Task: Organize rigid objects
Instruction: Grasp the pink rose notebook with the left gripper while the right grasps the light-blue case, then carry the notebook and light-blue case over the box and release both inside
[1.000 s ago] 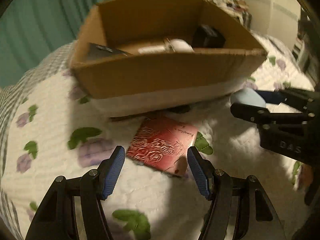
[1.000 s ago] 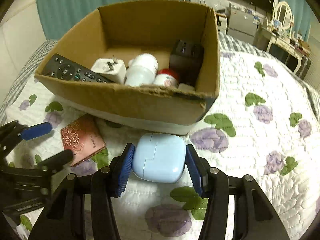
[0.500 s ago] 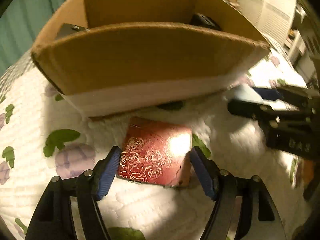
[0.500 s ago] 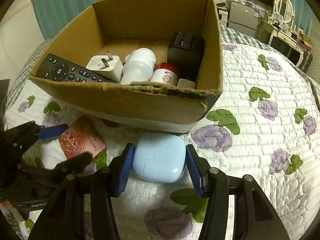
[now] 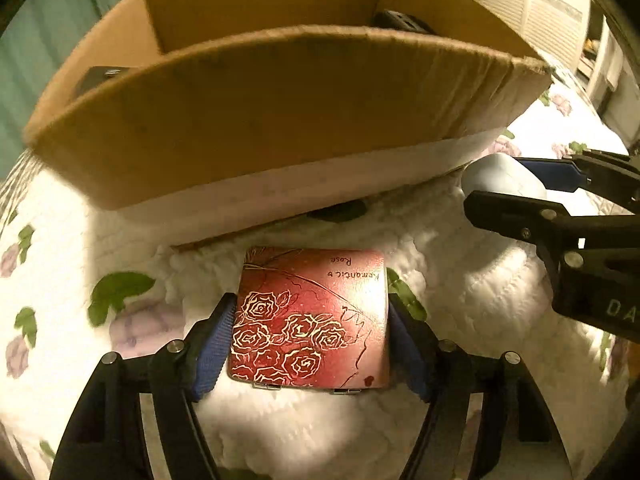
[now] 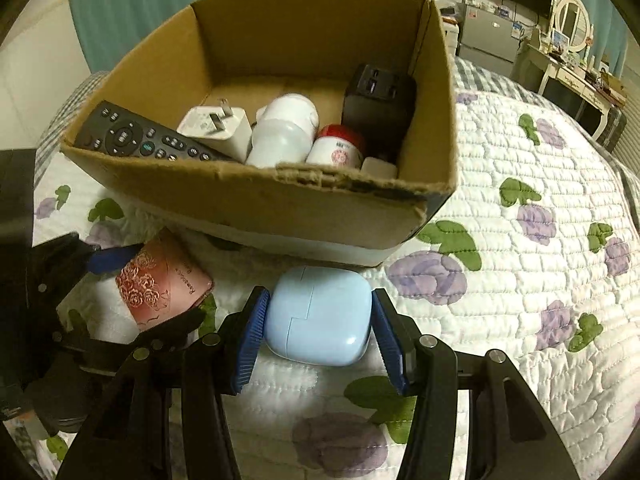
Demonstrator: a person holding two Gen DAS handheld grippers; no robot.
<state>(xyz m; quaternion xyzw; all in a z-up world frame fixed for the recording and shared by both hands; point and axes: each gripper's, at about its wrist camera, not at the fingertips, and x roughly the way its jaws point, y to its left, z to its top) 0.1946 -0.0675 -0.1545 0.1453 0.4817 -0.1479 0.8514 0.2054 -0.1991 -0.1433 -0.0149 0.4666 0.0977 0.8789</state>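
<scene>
Red case (image 5: 312, 316), rose pattern, lies flat on the bed (image 5: 460, 304), hinges toward the camera, just in front of the box (image 6: 280, 208).

Left tool (image 5: 311, 302) straddles it. The blue pads (image 5: 212, 344) sit right at its left and right edges. Jaws have just been closing with the case between them. Can't tell if the pads are actually pressing yet.

Right tool (image 6: 319, 293) is just beside it, to the right, clamped on the blue case (image 6: 318, 320). That one also rests on the bed, touching or nearly touching the box's white bottom strip. Both tools point steeply down.

Box is open-topped cardboard and the near wall has a torn top edge. Inside, left to right:
- remote (image 6: 136, 136), leaning on the left corner
- white charger (image 6: 214, 126), prongs up
- white bottle (image 6: 286, 130), on its side
- red-capped jar (image 6: 338, 148)
- black adapter (image 6: 378, 100), upright against the right wall

A small white item sits at the near right corner, mostly hidden, can't ID it.

Behind the box is a teal curtain (image 6: 160, 8). Far right there's a dresser with an oval mirror (image 6: 572, 20).
</scene>
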